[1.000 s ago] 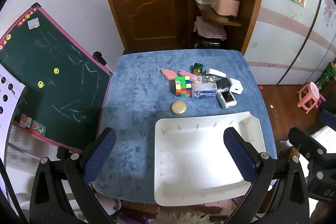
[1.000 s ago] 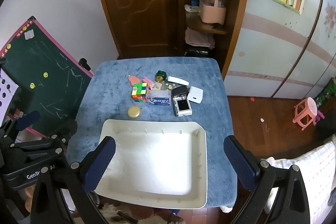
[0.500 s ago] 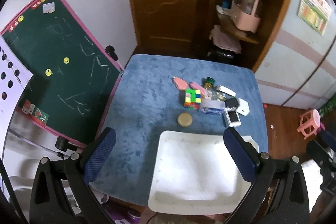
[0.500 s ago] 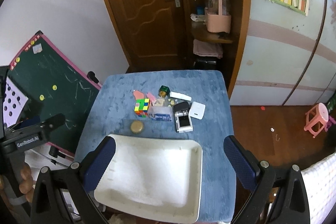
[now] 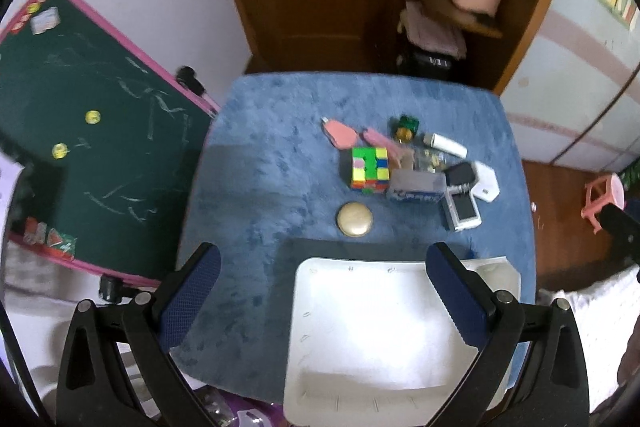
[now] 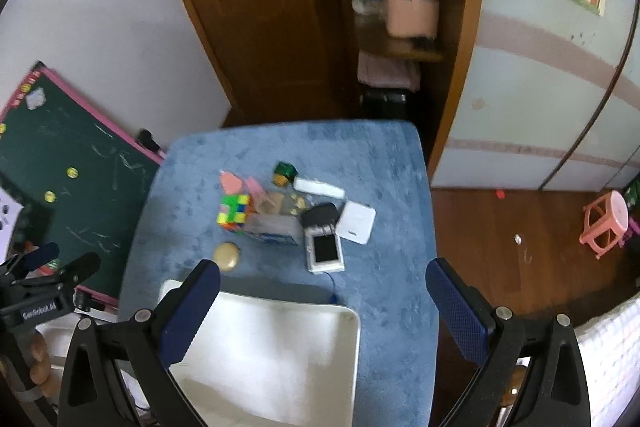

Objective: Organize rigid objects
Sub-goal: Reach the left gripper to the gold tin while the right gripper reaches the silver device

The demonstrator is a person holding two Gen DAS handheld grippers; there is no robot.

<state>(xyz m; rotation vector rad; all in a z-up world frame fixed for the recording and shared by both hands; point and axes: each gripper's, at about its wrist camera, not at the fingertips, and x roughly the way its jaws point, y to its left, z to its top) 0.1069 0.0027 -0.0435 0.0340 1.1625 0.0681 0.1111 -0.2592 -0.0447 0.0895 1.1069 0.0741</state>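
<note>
A cluster of small rigid objects lay on the blue table, just beyond the far rim of the white tray. Nearest the tray sat a round gold tin; behind it stood a colourful puzzle cube, with a blue-and-white box touching the cube's right side. A small silver camera lay right of the box, and a flat white square device beside that. Further from the tray were a pink flat piece, a green-capped bottle and a white stick-shaped item.

Both grippers hovered above the tray's near side — the left gripper with its blue pads wide apart and nothing between them, the right gripper likewise spread and empty. A green chalkboard leaned left of the table.
</note>
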